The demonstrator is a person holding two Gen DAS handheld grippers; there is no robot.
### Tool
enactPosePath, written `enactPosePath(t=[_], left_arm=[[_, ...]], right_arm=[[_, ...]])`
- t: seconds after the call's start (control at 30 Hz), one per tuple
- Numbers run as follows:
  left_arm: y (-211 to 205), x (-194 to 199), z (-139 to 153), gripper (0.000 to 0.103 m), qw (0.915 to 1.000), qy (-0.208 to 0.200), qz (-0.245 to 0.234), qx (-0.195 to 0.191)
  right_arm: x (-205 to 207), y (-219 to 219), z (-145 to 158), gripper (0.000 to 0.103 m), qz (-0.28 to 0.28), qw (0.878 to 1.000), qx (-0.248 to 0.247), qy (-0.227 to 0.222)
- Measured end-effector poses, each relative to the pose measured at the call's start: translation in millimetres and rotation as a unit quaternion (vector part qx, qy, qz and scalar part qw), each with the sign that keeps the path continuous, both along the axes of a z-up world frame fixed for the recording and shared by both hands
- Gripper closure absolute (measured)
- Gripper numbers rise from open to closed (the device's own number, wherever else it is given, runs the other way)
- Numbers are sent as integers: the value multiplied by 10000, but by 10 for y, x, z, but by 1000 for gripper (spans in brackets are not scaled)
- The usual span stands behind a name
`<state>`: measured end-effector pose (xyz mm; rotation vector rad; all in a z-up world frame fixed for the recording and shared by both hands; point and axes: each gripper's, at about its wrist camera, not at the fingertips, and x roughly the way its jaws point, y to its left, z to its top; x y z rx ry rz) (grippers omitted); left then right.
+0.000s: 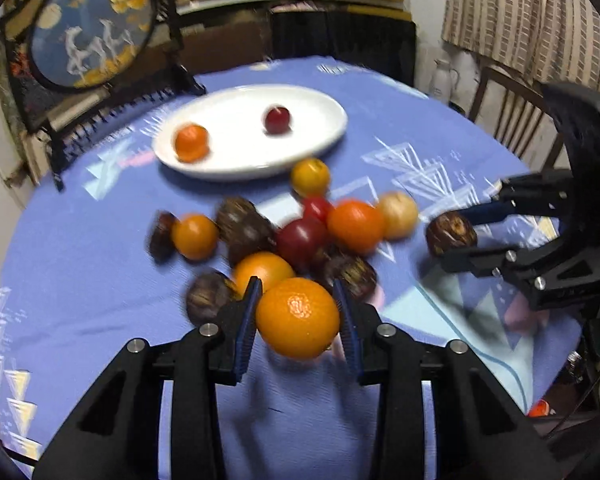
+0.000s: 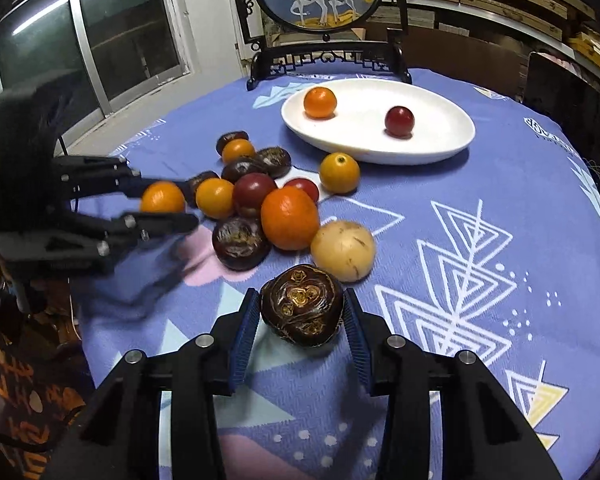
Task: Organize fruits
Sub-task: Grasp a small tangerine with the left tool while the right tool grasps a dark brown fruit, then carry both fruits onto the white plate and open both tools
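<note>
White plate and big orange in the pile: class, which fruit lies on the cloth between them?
A small yellow-orange fruit sits on the cloth just off the white plate, with a red fruit behind the big orange; the right wrist view shows it best.

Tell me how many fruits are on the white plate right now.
2. A small orange sits on the white plate toward its left end as the right wrist view shows it, and a dark red fruit lies nearer the middle. Nothing else shows on it.
</note>
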<state>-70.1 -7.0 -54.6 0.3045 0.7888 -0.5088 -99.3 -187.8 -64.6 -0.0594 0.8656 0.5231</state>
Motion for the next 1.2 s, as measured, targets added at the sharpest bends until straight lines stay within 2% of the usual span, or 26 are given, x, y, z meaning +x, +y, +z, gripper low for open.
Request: enactPosePath(t=[0.17,0.43,0.63,0.87,1.03,1.2], left_arm=[[100,316,244,67,9987,-270,414,98],[29,1019,667,67,9908,-815,1081,58],[-196,1538,720,67,9863,-906,1377,-47],[-367,1954,508,67,9827,-852,1645,12],[-400,2074,322,67,9828,-753,1687,54],[-470,2096,155,67,9866,-640,1489,202]], right_arm=[[156,-8,214,61,-48,9996,-3,-270],[700,-136,794,60,-398,9933,286,-1048],[1257,-154,1007,60,-663,9876,677,-1255],[1916,-160,852,60,-1007,9865,825,-998],[2179,-154,619,60,-1177,9857,931,-767],[2326,-133,380,60,-1244,9857,1002,-534]])
